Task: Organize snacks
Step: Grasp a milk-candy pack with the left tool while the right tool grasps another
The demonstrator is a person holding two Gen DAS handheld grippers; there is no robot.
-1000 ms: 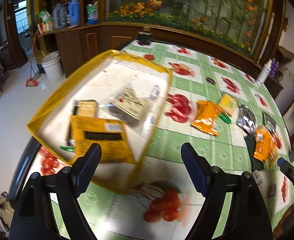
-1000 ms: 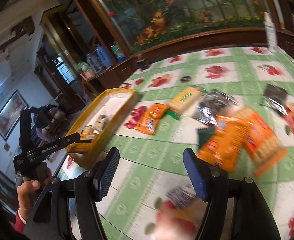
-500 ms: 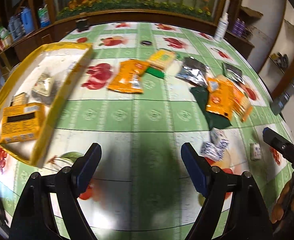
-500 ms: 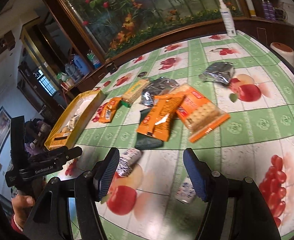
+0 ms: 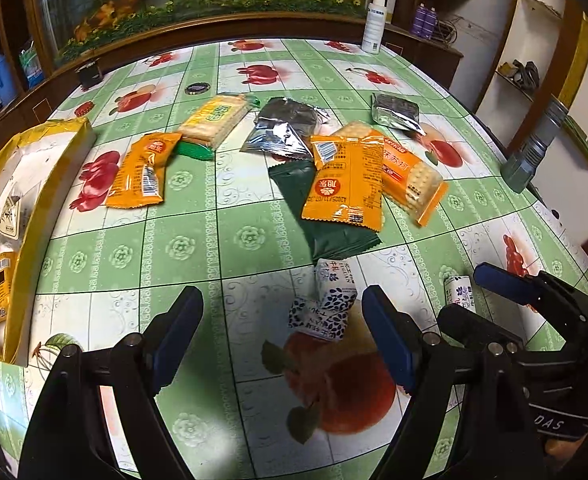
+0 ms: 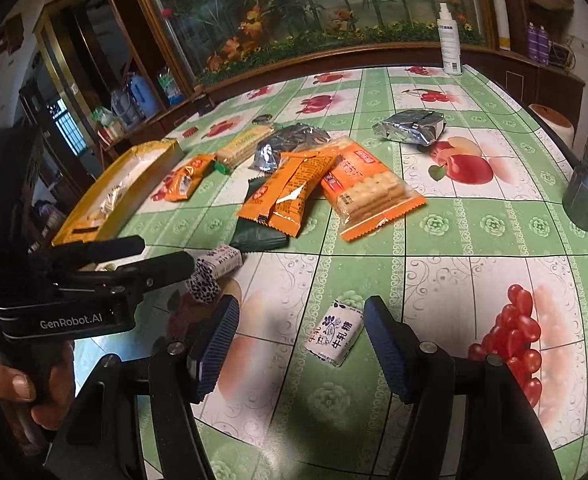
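both tools spread: left tool (image 5: 281, 332) over paired candies (image 5: 326, 308), right tool (image 6: 301, 344) around single candy (image 6: 335, 336).

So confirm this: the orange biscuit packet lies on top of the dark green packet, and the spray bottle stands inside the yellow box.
Wrong on the bottle. The left wrist view shows the spray bottle standing on the table's far edge, not inside the yellow box. The orange biscuit packet does lie on the dark green packet.

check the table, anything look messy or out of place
Yes: an orange packet lies askew across a dark green packet and a cracker pack. Most snacks remain loose outside the yellow tray.
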